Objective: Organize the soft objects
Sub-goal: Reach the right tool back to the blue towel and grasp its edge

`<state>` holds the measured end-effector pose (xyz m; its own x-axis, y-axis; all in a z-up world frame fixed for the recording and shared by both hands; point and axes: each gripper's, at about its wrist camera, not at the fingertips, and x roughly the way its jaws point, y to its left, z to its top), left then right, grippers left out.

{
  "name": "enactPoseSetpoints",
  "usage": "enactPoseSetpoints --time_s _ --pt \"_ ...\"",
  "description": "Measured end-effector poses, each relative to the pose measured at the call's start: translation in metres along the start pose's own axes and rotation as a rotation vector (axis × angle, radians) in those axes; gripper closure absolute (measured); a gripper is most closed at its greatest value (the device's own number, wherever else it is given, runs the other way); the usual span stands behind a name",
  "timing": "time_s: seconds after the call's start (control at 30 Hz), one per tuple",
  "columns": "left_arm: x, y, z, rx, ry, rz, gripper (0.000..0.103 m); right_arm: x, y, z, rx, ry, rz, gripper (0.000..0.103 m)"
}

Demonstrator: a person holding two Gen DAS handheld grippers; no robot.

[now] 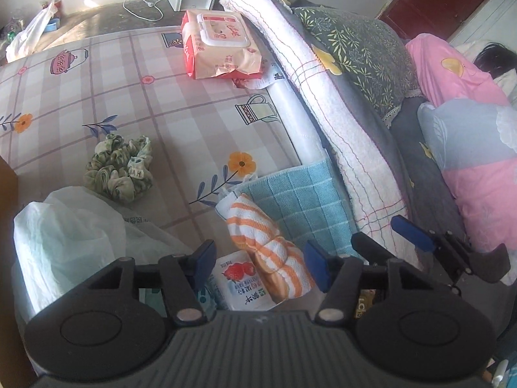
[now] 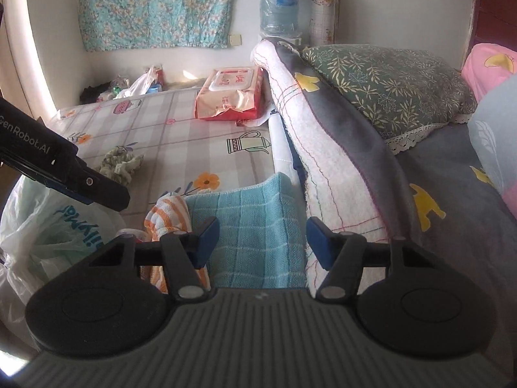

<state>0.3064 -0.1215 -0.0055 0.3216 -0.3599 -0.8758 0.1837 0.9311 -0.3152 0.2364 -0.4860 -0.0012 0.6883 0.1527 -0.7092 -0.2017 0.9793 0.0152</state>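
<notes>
An orange-striped towel (image 1: 268, 245) lies rolled at the table's near edge, partly on a strawberry drink carton (image 1: 242, 284). My left gripper (image 1: 261, 262) hovers over it, open, with the towel between the pads and neither pressing it. A light blue checked towel (image 1: 297, 194) hangs beside it. My right gripper (image 2: 263, 237) stands open just above that blue towel (image 2: 255, 223), with nothing gripped. The striped towel (image 2: 168, 216) shows to its left. A bunched green cloth (image 1: 119, 171) rests further out on the patterned tablecloth (image 1: 129, 103).
A white plastic bag (image 1: 64, 236) bulges at the near left. A wet-wipes pack (image 1: 219, 45) lies at the table's far end. A white quilted blanket (image 1: 323, 103) and a green leaf pillow (image 1: 355, 55) border the right. A person's dark hair (image 1: 494, 58) shows beyond pink bedding.
</notes>
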Motion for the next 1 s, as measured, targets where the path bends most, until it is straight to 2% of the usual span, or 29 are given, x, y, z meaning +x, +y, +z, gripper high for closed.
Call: enactPoseSetpoints --time_s 0.07,0.17,0.27,0.4,0.43,0.47,0.53,0.67,0.87,1.0 --pt "0.019 -0.006 0.003 0.025 0.024 0.014 0.057 0.024 -0.003 0.006 -0.039 0.046 -0.004 0.052" --pt "0.040 -0.009 0.007 0.063 0.035 0.038 0.064 0.053 -0.001 0.010 -0.077 0.111 -0.003 0.053" --pt "0.053 -0.007 0.009 0.107 0.031 0.059 0.064 0.073 0.000 0.011 -0.102 0.148 -0.020 0.053" --pt "0.057 0.004 0.011 0.082 0.043 0.037 0.063 0.089 0.001 0.007 -0.128 0.192 -0.020 0.054" --pt "0.057 0.006 0.011 0.079 0.046 0.033 0.063 0.089 0.002 0.007 -0.135 0.191 -0.021 0.056" --pt "0.057 0.007 0.011 0.079 0.048 0.033 0.063 0.088 0.003 0.008 -0.147 0.192 -0.026 0.061" --pt "0.056 0.008 0.009 0.083 0.044 0.035 0.062 0.085 0.004 0.009 -0.158 0.195 -0.053 0.094" --pt "0.054 0.013 0.006 0.061 0.040 0.034 0.061 0.071 -0.003 0.009 -0.111 0.168 -0.037 0.098" --pt "0.049 0.018 0.002 0.037 0.037 0.067 0.061 0.018 0.002 0.019 -0.096 0.035 -0.025 0.099" --pt "0.044 0.024 -0.003 -0.004 0.036 0.069 0.061 -0.012 0.006 0.027 -0.087 -0.023 -0.001 0.100"
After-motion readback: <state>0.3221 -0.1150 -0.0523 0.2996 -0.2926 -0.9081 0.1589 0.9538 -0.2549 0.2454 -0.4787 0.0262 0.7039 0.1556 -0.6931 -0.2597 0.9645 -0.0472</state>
